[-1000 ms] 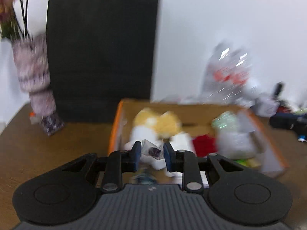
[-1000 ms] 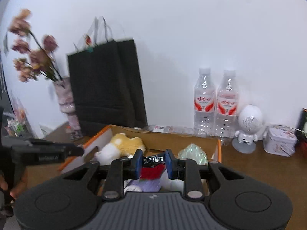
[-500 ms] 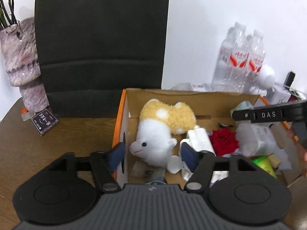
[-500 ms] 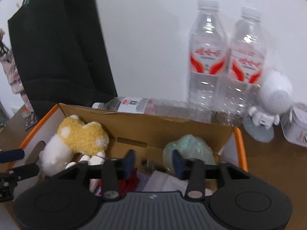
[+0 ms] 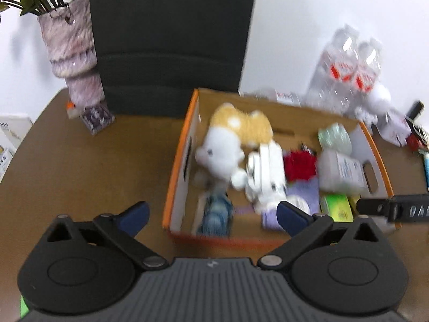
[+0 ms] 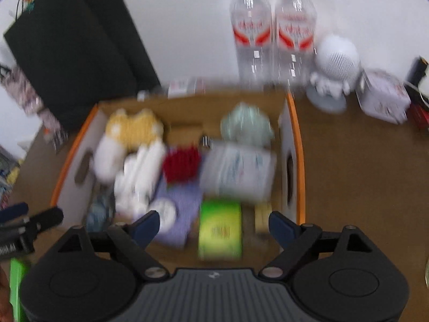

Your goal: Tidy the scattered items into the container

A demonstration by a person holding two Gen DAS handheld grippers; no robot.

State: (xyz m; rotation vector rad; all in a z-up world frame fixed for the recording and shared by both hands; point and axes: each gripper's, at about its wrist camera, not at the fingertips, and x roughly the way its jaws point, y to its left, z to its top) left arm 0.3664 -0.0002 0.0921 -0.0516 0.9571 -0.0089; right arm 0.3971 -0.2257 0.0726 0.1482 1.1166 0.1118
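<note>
My left tool [image 5: 211, 213] hangs above the near-left corner of the cardboard box [image 5: 182, 158] with its fingers spread wide and nothing between them; my right tool [image 6: 213, 221] is spread the same way and empty, poised over the box's near edge; I judge both are free so that either can go for whatever lies loose on the table [image 5: 88, 166]. The box sits on the brown table in front of the black bag [image 5: 171, 40], and it holds most of the clutter already: the plush toy [image 5: 228, 139] lies against the far-left wall, probably because it is bulky and soft and fills a corner well; beside it is a white bundle [image 5: 265, 171], then something red [image 5: 299, 165], a white bottle with a label [image 5: 340, 170] lying on its side, a pale green bundle [image 5: 333, 136] at the back, a green packet [image 6: 219, 230] near the front and a lilac item [image 6: 182, 206]; both views are blurred, so finer detail escapes me. Outside the box, along the wall, stand two water bottles [image 6: 273, 29], a white round figure [image 6: 335, 64] and a small tin [image 6: 383, 99]; these look like standing fixtures, not scatter, though I cannot be sure; a vase [image 5: 72, 51] stands at the left. The tidying seems close to finished.
</note>
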